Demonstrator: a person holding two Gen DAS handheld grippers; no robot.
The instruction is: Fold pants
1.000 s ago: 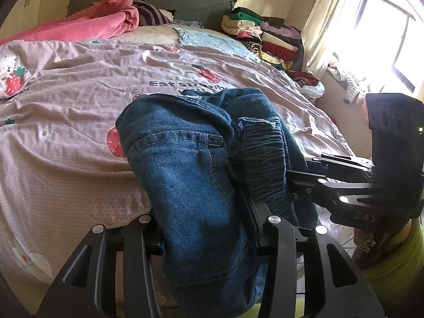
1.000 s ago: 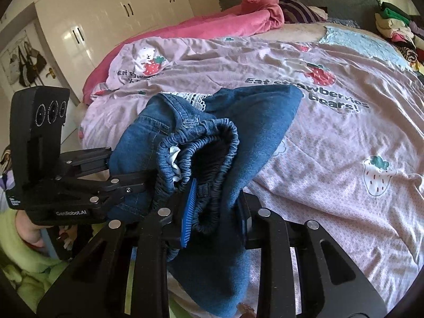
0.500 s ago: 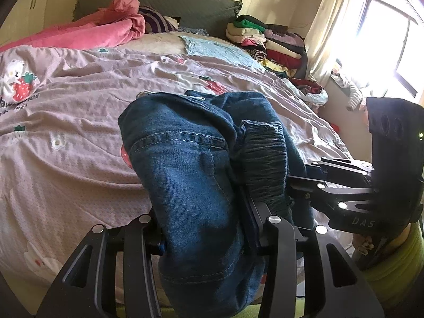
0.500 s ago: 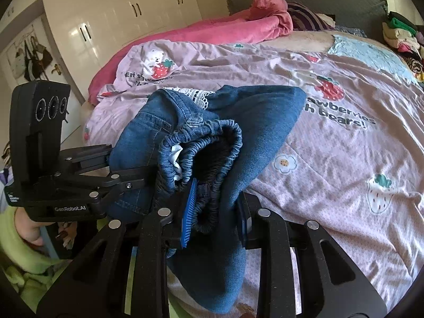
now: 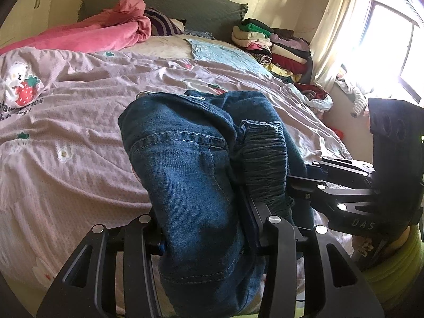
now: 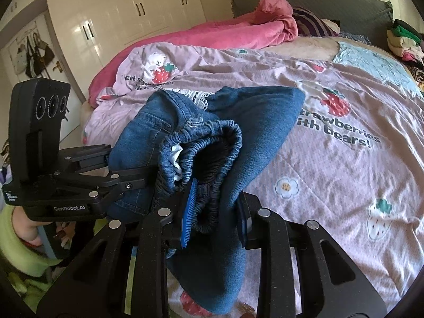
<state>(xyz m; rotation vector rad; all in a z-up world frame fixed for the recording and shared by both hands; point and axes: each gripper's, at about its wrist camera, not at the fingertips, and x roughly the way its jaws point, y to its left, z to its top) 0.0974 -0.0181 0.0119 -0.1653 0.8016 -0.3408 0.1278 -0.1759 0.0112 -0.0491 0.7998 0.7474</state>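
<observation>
Two claws, left claw (image 5: 206, 228) and right claw (image 6: 214, 212), each clamped on bunched blue denim pants (image 5: 190, 175) above the bed (image 5: 66, 132).

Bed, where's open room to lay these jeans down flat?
The lilac quilt is bare between the jeans and the blue patch. Crowded: pink blanket at the headboard, folded clothes stack by the window.

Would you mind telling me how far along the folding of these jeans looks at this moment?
Done: the jeans are already doubled over into a thick bundle. In hand: the left gripper and right gripper each clamp the bundle, the right one at the elastic waistband, above the bed. Left: laying the bundle flat on the bed and letting go.
</observation>
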